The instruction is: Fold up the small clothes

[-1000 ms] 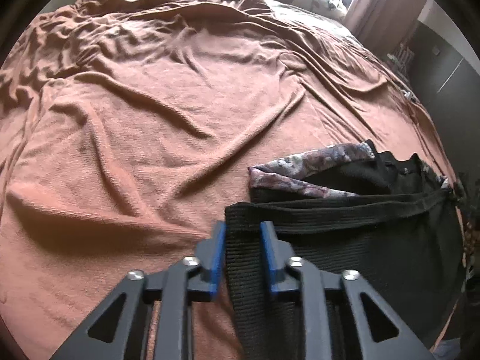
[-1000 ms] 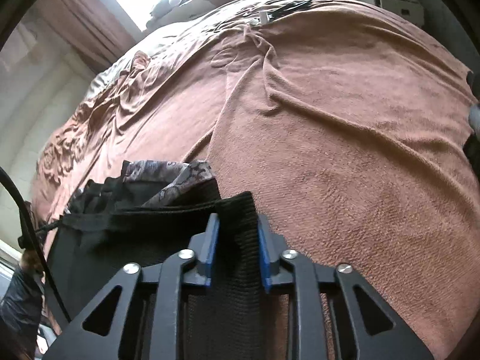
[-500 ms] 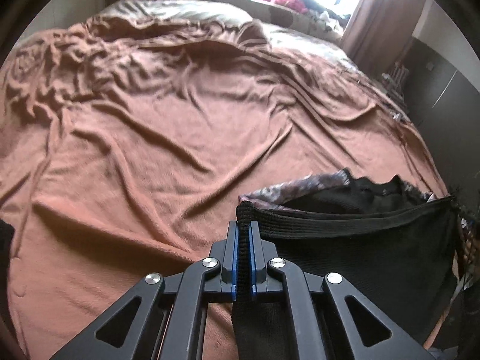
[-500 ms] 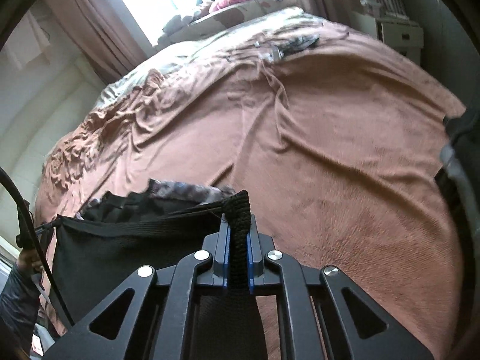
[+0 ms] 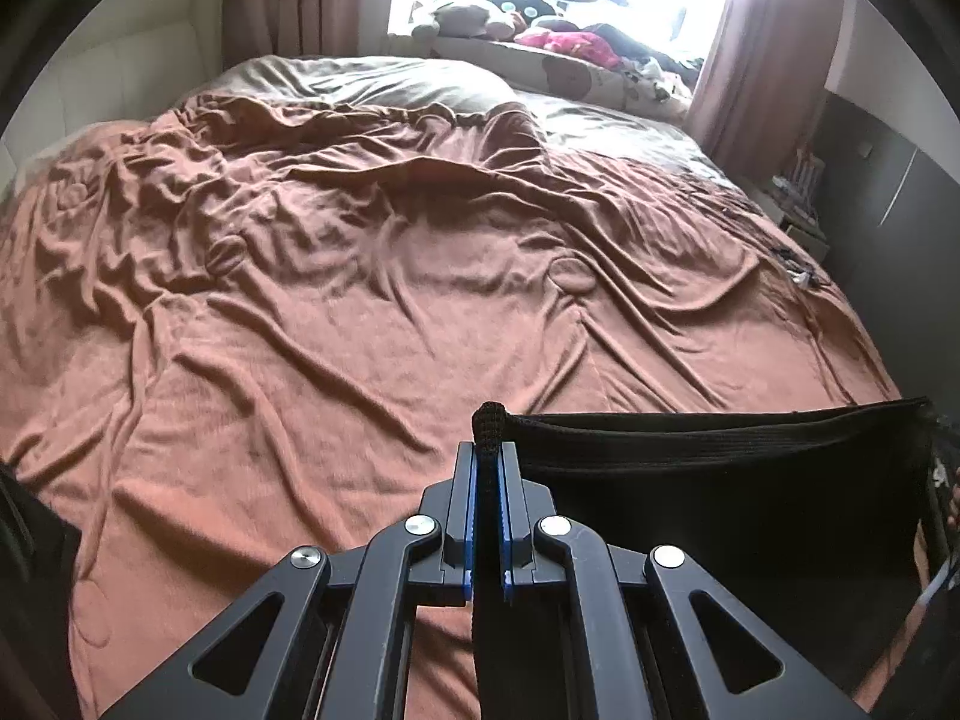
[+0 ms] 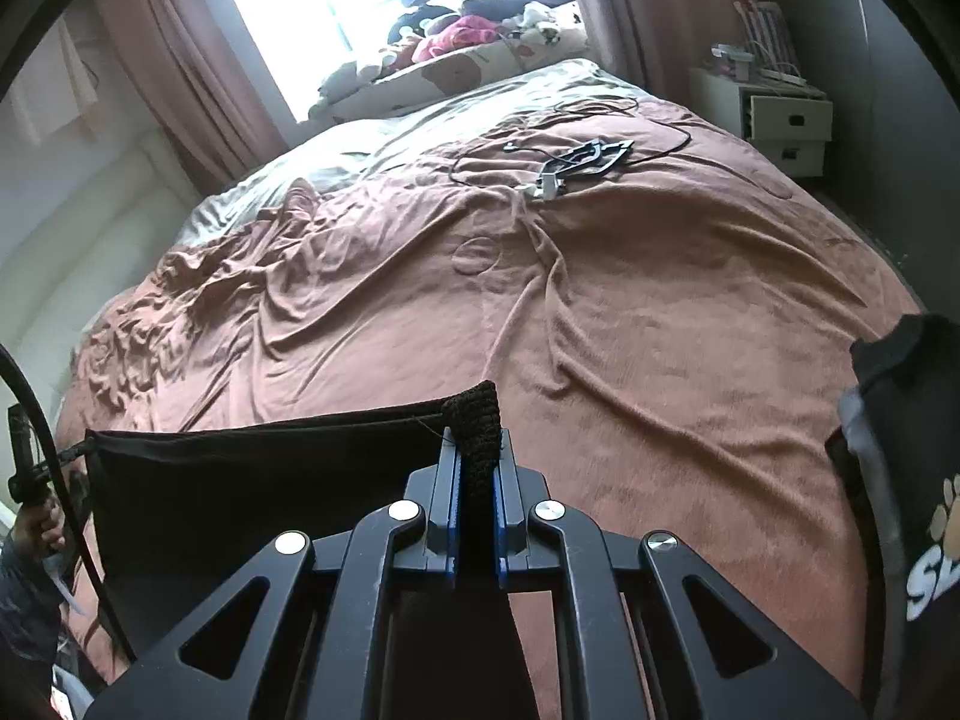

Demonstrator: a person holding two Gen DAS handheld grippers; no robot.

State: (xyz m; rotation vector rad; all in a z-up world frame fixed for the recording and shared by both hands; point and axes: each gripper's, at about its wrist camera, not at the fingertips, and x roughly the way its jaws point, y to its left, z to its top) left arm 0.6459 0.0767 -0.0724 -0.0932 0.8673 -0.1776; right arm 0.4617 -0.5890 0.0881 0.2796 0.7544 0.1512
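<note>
A black knit garment (image 5: pixel 720 498) hangs stretched in the air above the bed, held by its two top corners. My left gripper (image 5: pixel 489 450) is shut on the left corner, whose ribbed edge sticks up between the blue pads. My right gripper (image 6: pixel 476 459) is shut on the other corner of the same garment (image 6: pixel 270 480). The cloth spans taut between the two grippers. Its lower part is hidden behind the gripper bodies.
A wrinkled brown blanket (image 5: pixel 360 300) covers the bed (image 6: pixel 660 330). Cables and a dark device (image 6: pixel 588 156) lie on it far right. Pillows and soft toys (image 5: pixel 540 36) sit by the window. A white drawer unit (image 6: pixel 780 120) stands beside the bed. My dark sleeve (image 6: pixel 906 480) shows at right.
Both grippers closed on the garment's corners and lifted it off the bed. The patterned lining that showed underneath is now out of sight, and the cloth hangs taut.
</note>
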